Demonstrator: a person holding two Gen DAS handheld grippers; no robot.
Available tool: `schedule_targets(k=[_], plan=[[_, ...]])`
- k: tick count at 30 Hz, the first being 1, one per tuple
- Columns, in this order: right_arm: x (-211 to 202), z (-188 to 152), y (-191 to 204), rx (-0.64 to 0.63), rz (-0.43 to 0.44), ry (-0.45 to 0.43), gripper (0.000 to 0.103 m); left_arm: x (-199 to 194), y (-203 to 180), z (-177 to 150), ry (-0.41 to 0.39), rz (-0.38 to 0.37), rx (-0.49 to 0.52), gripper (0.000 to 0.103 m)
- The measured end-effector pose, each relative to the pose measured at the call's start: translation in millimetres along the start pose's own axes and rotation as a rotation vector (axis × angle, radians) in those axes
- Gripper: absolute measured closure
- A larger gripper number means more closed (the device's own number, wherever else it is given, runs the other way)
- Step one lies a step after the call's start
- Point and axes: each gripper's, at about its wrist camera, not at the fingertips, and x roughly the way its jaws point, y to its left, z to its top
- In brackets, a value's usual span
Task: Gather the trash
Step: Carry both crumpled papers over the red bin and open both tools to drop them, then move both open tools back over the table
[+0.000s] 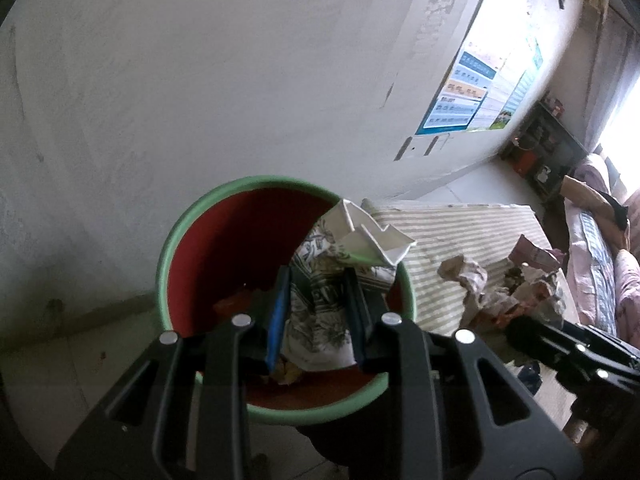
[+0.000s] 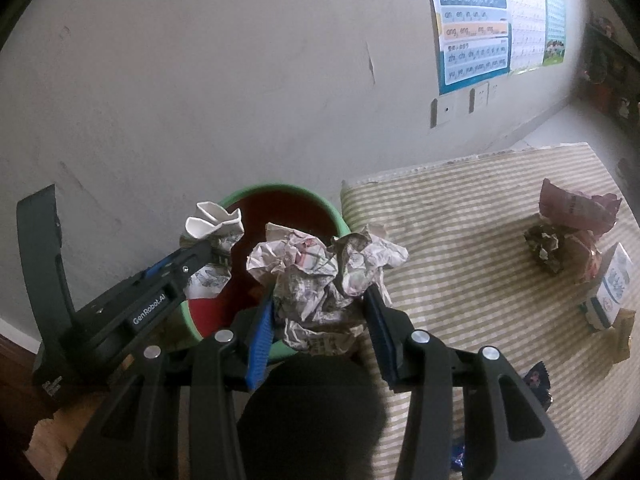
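Note:
A bin with a green rim [image 1: 172, 240] and red inside [image 2: 280, 190] stands on the floor by the wall, some scraps at its bottom. My left gripper [image 1: 318, 292] hangs over its mouth, shut on a crushed paper cup [image 1: 352, 248] with a grey print. In the right wrist view that cup [image 2: 216, 224] and the left gripper [image 2: 208, 256] show at the bin's left rim. My right gripper [image 2: 320, 300] is shut on a crumpled printed paper ball [image 2: 320, 272], held over the bin's near edge beside the table.
A table with a striped cloth [image 2: 460, 220] stands right of the bin. On it lie a pink wrapper [image 2: 572, 208], a dark crumpled piece [image 2: 544, 248], a small white carton [image 2: 612, 284] and other wrappers. Posters [image 2: 472, 24] hang on the wall.

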Motion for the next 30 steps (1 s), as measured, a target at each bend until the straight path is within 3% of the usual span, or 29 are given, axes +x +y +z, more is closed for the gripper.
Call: schedule_targets(k=[12,13,15,24,30], plan=[[26,19,29,-0.066,0.004,0.020,0.058,13,22,-7,0.036,0.036,-0.048,0.077],[27,20,31,-0.067,0.011,0.015,0.055,14,23,-6,0.037,0.043,-0.051,0.074],[27,24,34,-0.062,0.030,0.002,0.052,15,25,-5,0.033,0.056,-0.063,0.047],[5,19,35,-0.064,0.059,-0.031,0.052,8,32,-4,0.015,0.070,-0.092,0.042],[-30,-1,3,-0.056,0.000,-0.075,0.052,-1,9,-3,0.005,0.036,-0.055,0.042]])
